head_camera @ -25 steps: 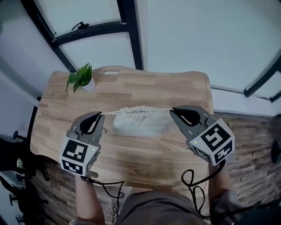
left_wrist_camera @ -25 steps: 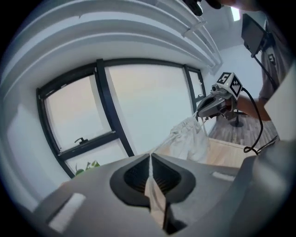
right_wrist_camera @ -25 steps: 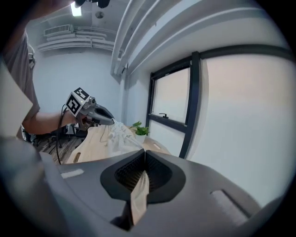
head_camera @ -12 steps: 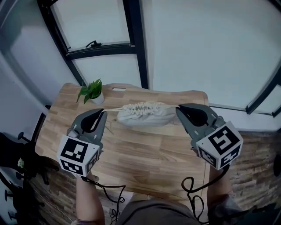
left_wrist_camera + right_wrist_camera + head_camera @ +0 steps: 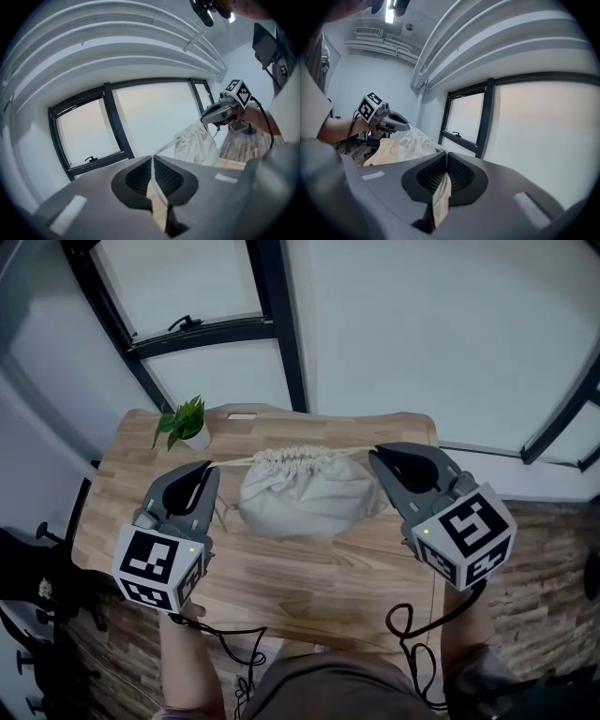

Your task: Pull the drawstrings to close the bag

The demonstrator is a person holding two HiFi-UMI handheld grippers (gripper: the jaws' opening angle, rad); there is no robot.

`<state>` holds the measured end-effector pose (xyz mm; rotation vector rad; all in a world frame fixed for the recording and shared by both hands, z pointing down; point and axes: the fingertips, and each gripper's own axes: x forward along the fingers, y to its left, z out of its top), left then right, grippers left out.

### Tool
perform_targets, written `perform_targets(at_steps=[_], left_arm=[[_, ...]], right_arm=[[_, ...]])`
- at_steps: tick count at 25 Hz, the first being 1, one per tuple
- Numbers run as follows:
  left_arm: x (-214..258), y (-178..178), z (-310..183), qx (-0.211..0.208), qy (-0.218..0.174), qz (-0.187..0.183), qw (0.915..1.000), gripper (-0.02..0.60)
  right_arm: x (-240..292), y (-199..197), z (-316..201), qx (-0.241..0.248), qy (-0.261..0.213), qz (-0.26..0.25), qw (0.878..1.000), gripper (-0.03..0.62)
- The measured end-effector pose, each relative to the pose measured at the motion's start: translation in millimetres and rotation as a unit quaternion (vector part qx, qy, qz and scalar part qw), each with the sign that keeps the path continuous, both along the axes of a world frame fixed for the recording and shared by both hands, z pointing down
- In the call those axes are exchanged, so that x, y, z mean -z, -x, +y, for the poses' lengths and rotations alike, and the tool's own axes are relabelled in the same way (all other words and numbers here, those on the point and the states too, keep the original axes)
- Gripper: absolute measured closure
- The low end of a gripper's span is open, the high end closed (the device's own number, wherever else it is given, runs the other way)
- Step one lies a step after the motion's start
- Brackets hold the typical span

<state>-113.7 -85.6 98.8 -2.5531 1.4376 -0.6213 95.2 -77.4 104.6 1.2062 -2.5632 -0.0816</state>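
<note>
Has raised the left gripper (image 5: pixel 208 465) and right gripper (image 5: pixel 373 454) since a second ago, hauling the bag (image 5: pixel 305 498) up by its mouth; lay slumped low then, hangs round and full now. Holds the left gripper shut tight on the left drawstring (image 5: pixel 234 463), a thin cord running out from between the pressed pads in the left gripper view. Holds the right gripper likewise clamped on the right drawstring (image 5: pixel 354 451), jaws together with the cord pinched. Pulls both cords taut and nearly level, mouth of the bag bunched into tight pleats between the two tips. Hangs the bag over the middle of the wooden surface (image 5: pixel 281 577); cannot tell whether its bottom touches. Leaves a small plant (image 5: pixel 185 420) at the far left corner, well apart from the bag.
</note>
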Motion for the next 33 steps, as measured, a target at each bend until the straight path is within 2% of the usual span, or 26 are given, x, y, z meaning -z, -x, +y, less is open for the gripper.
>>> perform_targets(at_steps=[33], left_arm=[[-1.4,-9.8,-6.9,-0.007,-0.002,-0.004,1.0,0.572]], right_arm=[[-3.2,-7.8,-6.4,-0.014,-0.008,-0.006,1.0,0.56]])
